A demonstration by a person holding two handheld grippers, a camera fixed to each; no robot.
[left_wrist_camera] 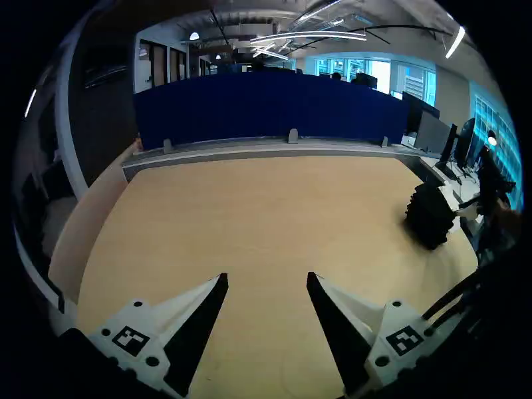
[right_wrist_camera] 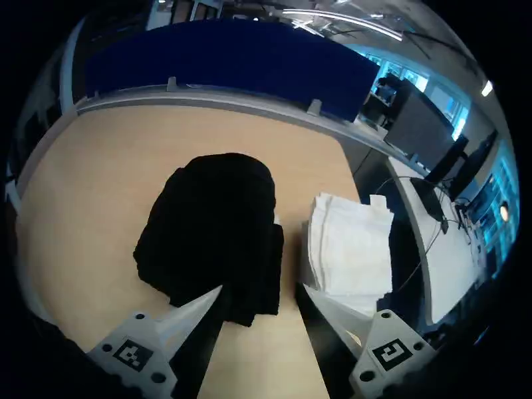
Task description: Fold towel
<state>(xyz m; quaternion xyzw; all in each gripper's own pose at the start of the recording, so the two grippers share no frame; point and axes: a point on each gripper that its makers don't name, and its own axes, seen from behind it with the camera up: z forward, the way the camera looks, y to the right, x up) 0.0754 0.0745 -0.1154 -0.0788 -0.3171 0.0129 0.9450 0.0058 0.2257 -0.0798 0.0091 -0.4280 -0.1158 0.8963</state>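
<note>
Faces a pale wooden desk (left_wrist_camera: 266,213) backed by a dark blue partition (left_wrist_camera: 266,106) on a grey rail (left_wrist_camera: 266,147). Black monitors (left_wrist_camera: 432,133) alongside, bright windows (left_wrist_camera: 415,83) beyond, strip lights (left_wrist_camera: 309,34) overhead.

Left gripper (left_wrist_camera: 266,278), right gripper (right_wrist_camera: 259,289): white fingers (left_wrist_camera: 174,307), black pads (left_wrist_camera: 199,327), square markers (left_wrist_camera: 130,338).

Left gripper view
- Centre and left of frame: bare tabletop (left_wrist_camera: 266,219), open for passage.
- Upper frame: blue partition (left_wrist_camera: 266,110) closes the far edge.
- Right edge: black towel stack (left_wrist_camera: 431,216).

Right gripper view
- Centre: black towel stack.
- Just right of it: white towel stack (right_wrist_camera: 349,246), with a narrow bare strip between.
- Left and above: open tabletop.
</note>
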